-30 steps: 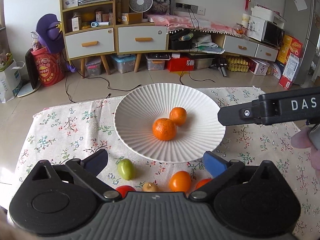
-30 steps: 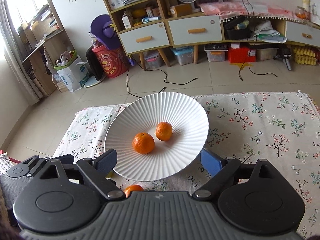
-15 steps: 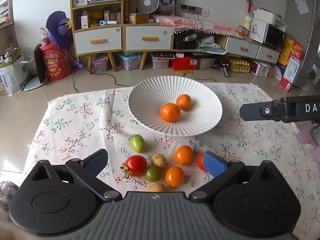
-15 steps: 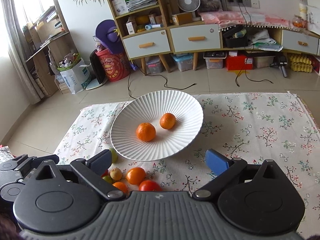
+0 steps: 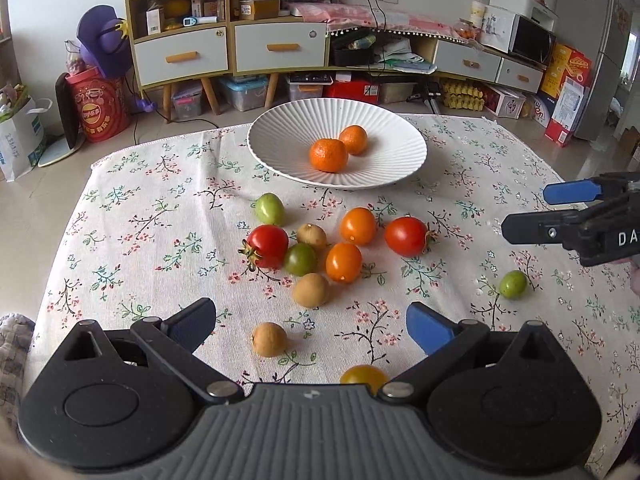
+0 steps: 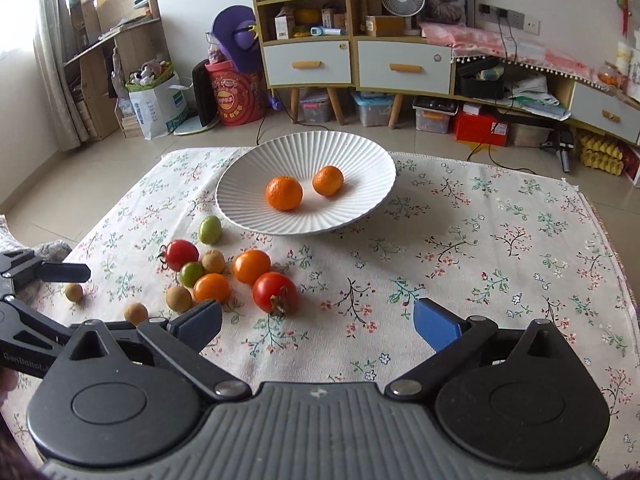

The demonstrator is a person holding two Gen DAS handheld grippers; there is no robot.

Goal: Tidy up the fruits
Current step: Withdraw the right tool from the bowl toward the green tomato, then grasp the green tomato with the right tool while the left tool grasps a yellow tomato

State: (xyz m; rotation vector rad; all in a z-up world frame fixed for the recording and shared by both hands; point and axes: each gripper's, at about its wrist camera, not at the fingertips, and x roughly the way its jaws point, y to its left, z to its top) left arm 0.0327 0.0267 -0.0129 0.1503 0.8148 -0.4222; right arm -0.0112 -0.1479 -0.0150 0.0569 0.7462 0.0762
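Both grippers wide open above the loose fruits, plate holds two mandarins

The round white ribbed plate (image 5: 280, 136) stands on the far part of the cream tablecloth with small flower print (image 5: 152, 216). Inside the plate lie two orange mandarins (image 5: 329, 155), side by side and touching each other.

In front of the plate, on the cloth, there is a group of small fruits. A light green tomato (image 5: 270, 209) lies alone, nearest to the plate. Behind it, close together, are a red tomato with green stem (image 5: 267, 246), a dark green tomato (image 5: 301, 258), two orange tomatoes (image 5: 344, 262), a second red tomato (image 5: 406, 236) and some small brown round fruits (image 5: 310, 289). One more brown fruit (image 5: 269, 339) lies apart and closer to the camera, and another small green fruit (image 5: 513, 284) lies well apart at the right side.

The left gripper (image 5: 312, 326) has its jaws spread wide, with nothing between them; the brown fruit is seen on the cloth between its fingers but the pads do not touch it. The right gripper (image 6: 318, 320) is at its widest and its jaws are opening; it holds nothing, and the second red tomato lies just beyond its fingers
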